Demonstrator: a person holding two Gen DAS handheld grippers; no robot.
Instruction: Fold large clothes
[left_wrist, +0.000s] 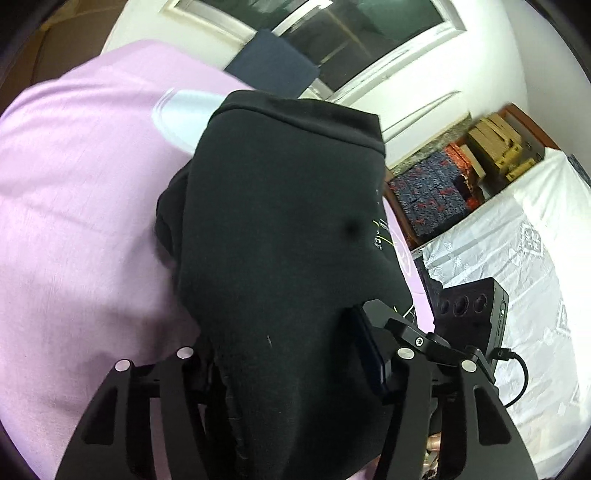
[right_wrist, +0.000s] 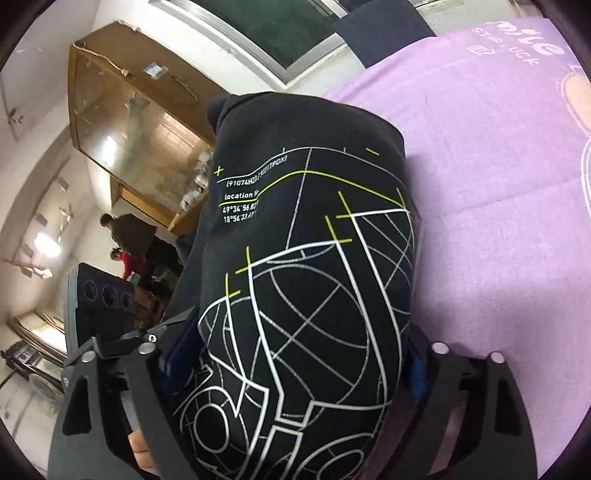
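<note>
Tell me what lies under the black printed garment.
Under the black garment spreads a lilac bedsheet with white print, seen all around it. The sheet directly beneath the folded fabric is covered and cannot be seen.

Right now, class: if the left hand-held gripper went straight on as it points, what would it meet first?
The thick black printed cotton garment, already bunched between the left hand-held gripper jaws; beyond it probably the lilac bedsheet.

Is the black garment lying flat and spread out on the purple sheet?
No: the black garment is bunched into a thick bundle between the right gripper's fingers, above the purple sheet.
</note>
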